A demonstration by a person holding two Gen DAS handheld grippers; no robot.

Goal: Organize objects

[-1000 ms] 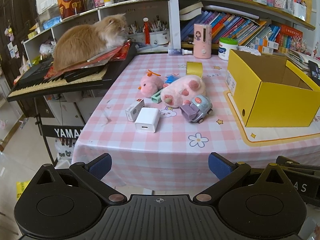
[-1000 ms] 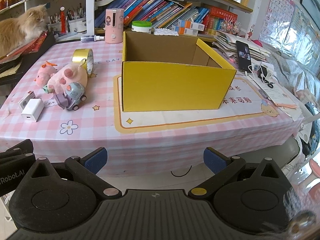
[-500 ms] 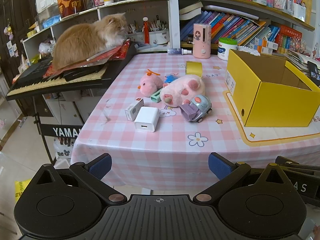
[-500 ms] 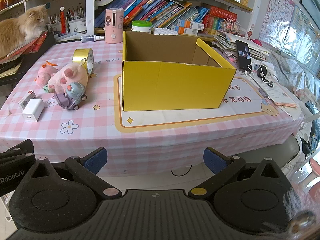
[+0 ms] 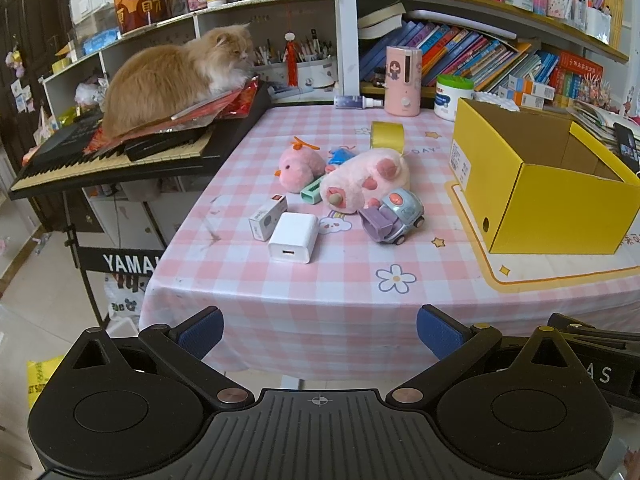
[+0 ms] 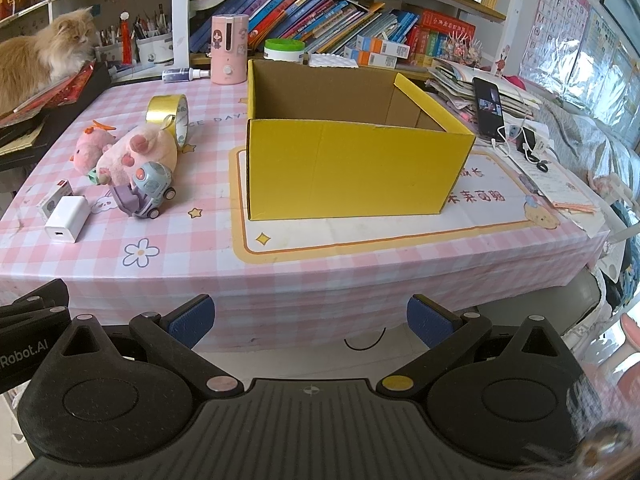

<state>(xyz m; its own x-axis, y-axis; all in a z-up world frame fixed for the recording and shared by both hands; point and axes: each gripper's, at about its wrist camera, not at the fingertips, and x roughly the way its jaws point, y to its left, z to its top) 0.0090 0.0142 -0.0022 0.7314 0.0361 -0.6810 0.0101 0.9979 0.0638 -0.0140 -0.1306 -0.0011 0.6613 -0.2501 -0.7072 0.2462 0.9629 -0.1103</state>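
An open yellow box [image 6: 352, 164] stands empty on the pink checked table [image 5: 248, 296], also in the left wrist view [image 5: 560, 204]. Left of it lie a white charger [image 5: 293, 237], a small white carton [image 5: 267, 217], a toy car [image 5: 394, 216], a pink plush paw [image 5: 366, 179], a pink plush chick [image 5: 300, 163], a green clip [image 5: 312, 192] and a gold tape roll [image 5: 386, 135]. My left gripper [image 5: 319, 330] is open and empty, short of the table's front edge. My right gripper [image 6: 309, 318] is open and empty, in front of the box.
An orange cat [image 5: 172, 76] sits on a keyboard [image 5: 112, 152] at the table's left. Shelves of books [image 6: 320, 24], a pink dispenser [image 5: 403, 80] and a white jar [image 5: 454, 96] line the back. A phone [image 6: 488, 106] and papers lie at the right.
Both grippers have hardly moved and stay open. The cat has turned its head slightly. Nothing on the table has moved.
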